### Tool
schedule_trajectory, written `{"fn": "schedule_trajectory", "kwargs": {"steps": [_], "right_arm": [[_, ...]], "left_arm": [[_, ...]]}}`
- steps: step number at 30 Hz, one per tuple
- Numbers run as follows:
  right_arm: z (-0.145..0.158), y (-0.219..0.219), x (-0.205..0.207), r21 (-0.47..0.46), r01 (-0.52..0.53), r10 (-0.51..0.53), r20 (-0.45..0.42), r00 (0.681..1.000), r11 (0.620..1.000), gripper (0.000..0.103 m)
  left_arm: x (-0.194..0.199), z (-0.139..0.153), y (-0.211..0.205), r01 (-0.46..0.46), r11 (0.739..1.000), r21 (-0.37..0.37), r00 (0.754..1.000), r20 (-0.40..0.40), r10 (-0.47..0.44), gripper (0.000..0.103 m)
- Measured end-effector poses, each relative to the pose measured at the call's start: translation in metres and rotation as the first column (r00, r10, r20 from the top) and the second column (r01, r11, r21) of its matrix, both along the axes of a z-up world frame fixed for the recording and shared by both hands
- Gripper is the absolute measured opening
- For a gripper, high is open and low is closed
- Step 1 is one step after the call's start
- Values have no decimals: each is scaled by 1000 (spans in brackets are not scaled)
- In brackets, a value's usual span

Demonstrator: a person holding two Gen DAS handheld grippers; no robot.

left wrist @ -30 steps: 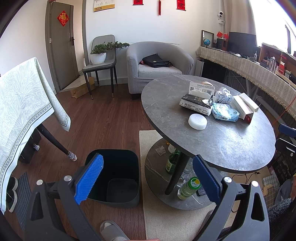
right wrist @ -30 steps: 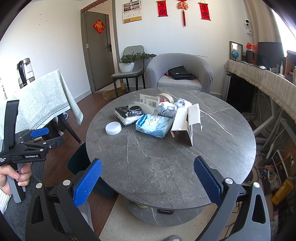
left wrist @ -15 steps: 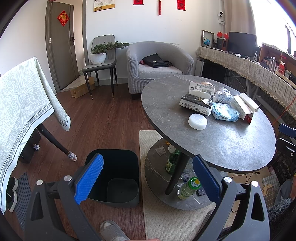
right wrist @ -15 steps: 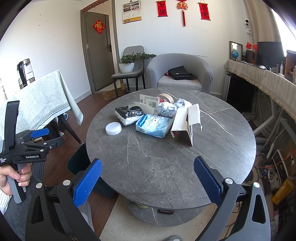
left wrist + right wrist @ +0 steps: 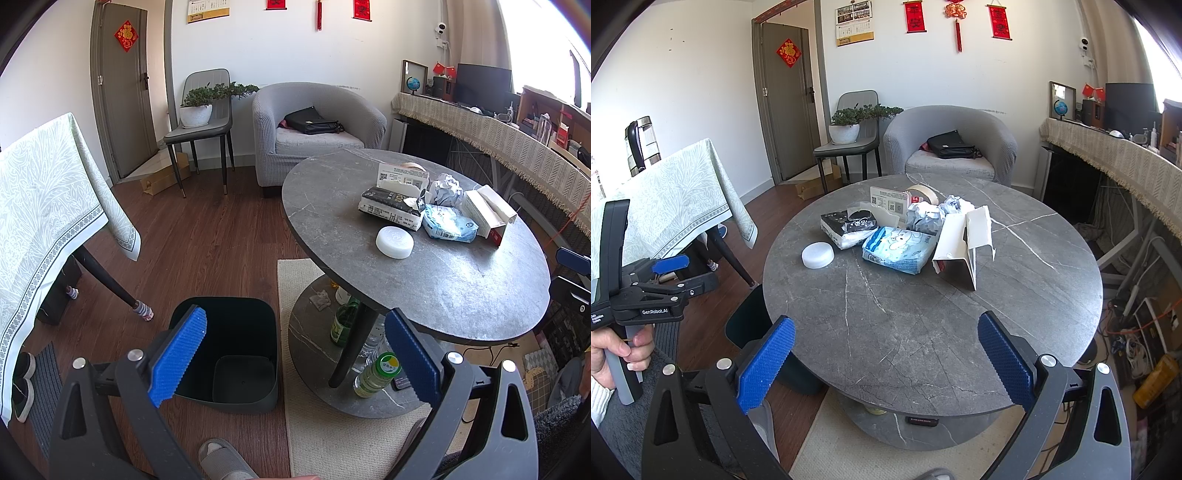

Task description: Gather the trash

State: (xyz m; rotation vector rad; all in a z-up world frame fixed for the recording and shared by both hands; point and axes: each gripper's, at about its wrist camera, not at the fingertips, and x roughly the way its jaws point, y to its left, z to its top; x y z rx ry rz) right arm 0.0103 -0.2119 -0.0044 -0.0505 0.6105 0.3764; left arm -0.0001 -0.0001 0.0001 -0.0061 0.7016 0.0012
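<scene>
trash bin point(image 5: 746, 325) half hidden behind table point(image 5: 923, 332)

left wrist: beside round table point(image 5: 424, 280), facing floor; right wrist: over it; shared: tabletop

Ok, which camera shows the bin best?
Left wrist: the bin sits open on the floor, inside visible and empty. The right wrist shows only a dark corner behind the table.
</scene>
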Motion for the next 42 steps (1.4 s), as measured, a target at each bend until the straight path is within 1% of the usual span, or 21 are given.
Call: {"fn": "schedule_trajectory", "kwargs": {"steps": [42], "right_arm": [[4, 0, 1, -1, 0, 0, -4, 1000, 1000, 100]], "left_arm": [[0, 0, 0, -1, 1000, -4, 1000, -1, 1, 99]]}}
